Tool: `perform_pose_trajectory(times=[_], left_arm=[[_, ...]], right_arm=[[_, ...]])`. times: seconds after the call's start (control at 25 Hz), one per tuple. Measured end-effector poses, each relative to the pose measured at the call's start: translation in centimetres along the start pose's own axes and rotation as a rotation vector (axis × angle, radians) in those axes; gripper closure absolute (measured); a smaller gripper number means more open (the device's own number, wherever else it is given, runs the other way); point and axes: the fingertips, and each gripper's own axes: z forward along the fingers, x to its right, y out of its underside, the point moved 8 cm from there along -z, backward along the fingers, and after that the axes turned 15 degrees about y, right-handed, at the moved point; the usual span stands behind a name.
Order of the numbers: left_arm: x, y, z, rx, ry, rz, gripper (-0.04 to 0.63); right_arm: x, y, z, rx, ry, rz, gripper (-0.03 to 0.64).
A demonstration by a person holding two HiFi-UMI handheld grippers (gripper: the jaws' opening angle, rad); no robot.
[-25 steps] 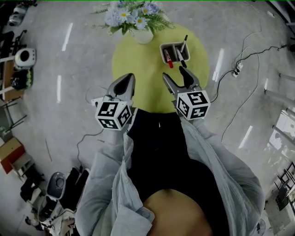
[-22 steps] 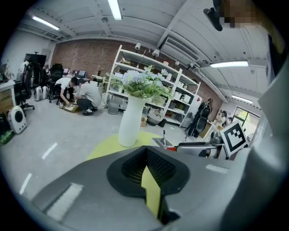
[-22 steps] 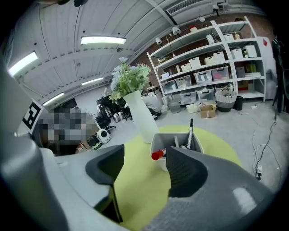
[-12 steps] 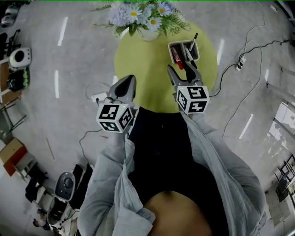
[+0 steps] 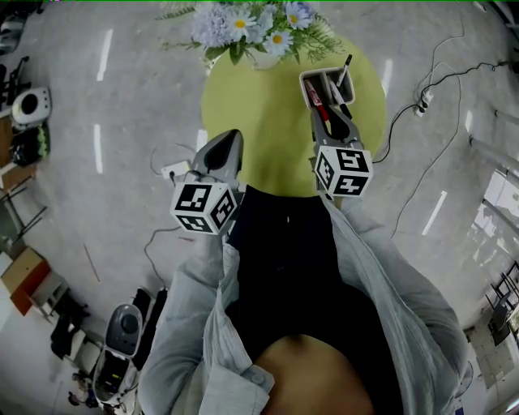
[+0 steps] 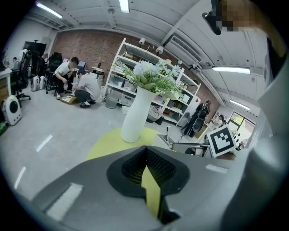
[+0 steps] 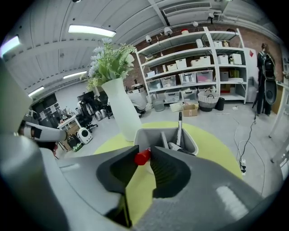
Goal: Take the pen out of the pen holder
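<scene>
Table (image 5: 268,121): round and yellow-green, it is carrying everything the task concerns.
Vase (image 7: 121,113): tall and white, it is standing at the table's far side, with flowers (image 5: 251,24) spreading above it.
Pen holder (image 7: 144,137): a grey, divided tub, it is sitting on the table just beside the vase and directly ahead of the right gripper.
Black pen (image 7: 179,128): it is standing upright in a farther compartment, clear of the jaws.
Red-capped pen (image 5: 318,97): it is leaning in the holder's near compartment, with its capped end tilting back toward the person.
Handling: the pen is looking light, stiff and smooth, so it is likely to swivel or slip if pinched only at its very end. A hold lower on the barrel would be surer, but the cap is the part rising above the rim.
Red cap (image 7: 142,157): it is sitting right between the right gripper's jaw tips.
Right gripper (image 5: 328,117): its jaws have just been closing and are now standing narrow, their tips pinching the red cap from both sides.
Left gripper (image 6: 145,150): it is clenched on nothing, its jaw tips meeting, and is hovering over the table's near edge, well apart from the holder.
</scene>
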Motion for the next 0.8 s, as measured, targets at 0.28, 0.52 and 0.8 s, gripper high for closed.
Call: perform_pose_trajectory(times=[0.28, 0.52, 0.8], left_arm=[[-0.1, -0.6, -0.3, 0.009, -0.002, 0.025, 0.578], [0.2, -0.9, -0.8, 0.026, 0.006, 0.053, 0.578], [0.8, -2.0, -1.2, 0.047, 0.032, 0.103, 0.578]], right_arm=[[0.3, -0.4, -0.2, 0.027, 0.024, -0.004, 0.543], [0.3, -1.0, -1.3, 0.066, 0.017, -0.009, 0.546], [0.4, -1.8, -2.9, 0.107, 0.020, -0.016, 0.546]])
